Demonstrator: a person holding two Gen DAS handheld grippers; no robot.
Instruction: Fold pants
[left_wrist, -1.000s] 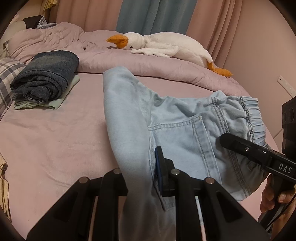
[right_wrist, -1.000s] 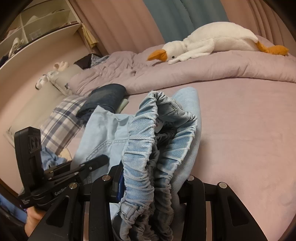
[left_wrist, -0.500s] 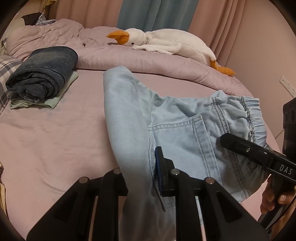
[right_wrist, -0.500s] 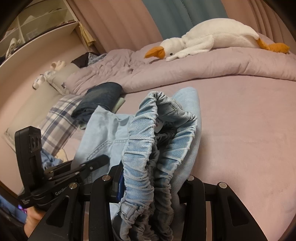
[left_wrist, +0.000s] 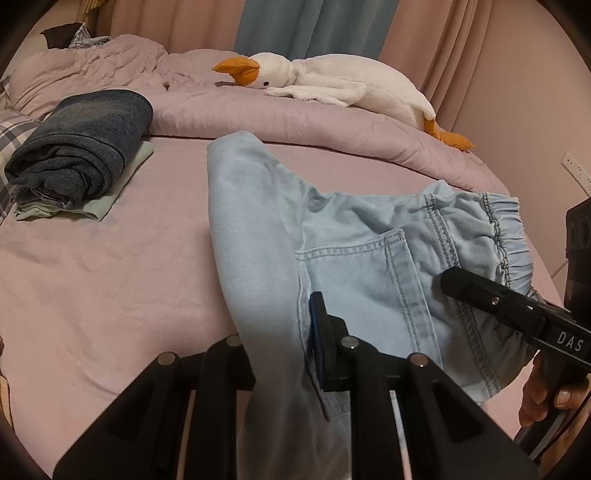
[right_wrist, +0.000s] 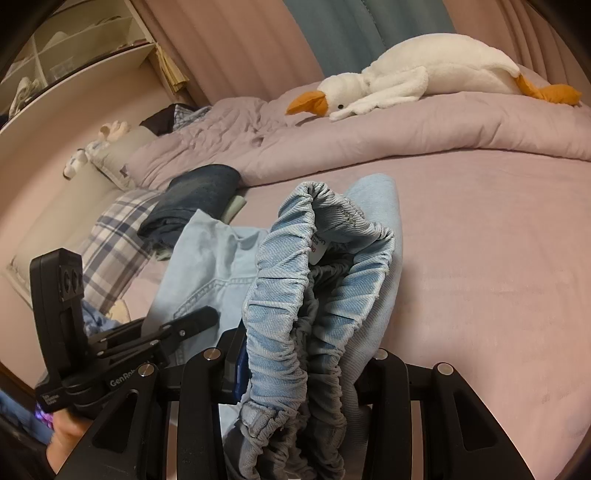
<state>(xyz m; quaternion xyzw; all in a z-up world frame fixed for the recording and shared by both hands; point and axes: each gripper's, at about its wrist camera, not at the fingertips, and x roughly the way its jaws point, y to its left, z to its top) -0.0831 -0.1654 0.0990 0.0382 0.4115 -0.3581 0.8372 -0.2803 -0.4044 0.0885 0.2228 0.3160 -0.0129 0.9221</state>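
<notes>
Light blue denim pants (left_wrist: 369, 258) hang between both grippers just above the pink bed sheet (left_wrist: 110, 266). In the left wrist view one leg drapes forward with a back pocket facing up. My left gripper (left_wrist: 275, 347) is shut on the fabric beside that pocket. At the right of that view my right gripper (left_wrist: 465, 284) holds the elastic waistband end, with a hand behind it. The right wrist view shows the bunched waistband (right_wrist: 295, 295) pinched in my right gripper (right_wrist: 303, 365). My left gripper (right_wrist: 199, 321) grips the pants (right_wrist: 210, 266) at the left.
A stack of folded dark jeans (left_wrist: 81, 147) on a pale green garment lies at the left. A white goose plush (left_wrist: 332, 85) rests on the rolled duvet (left_wrist: 295, 118) at the back. A plaid pillow (right_wrist: 114, 236) and shelves (right_wrist: 74, 62) are further left.
</notes>
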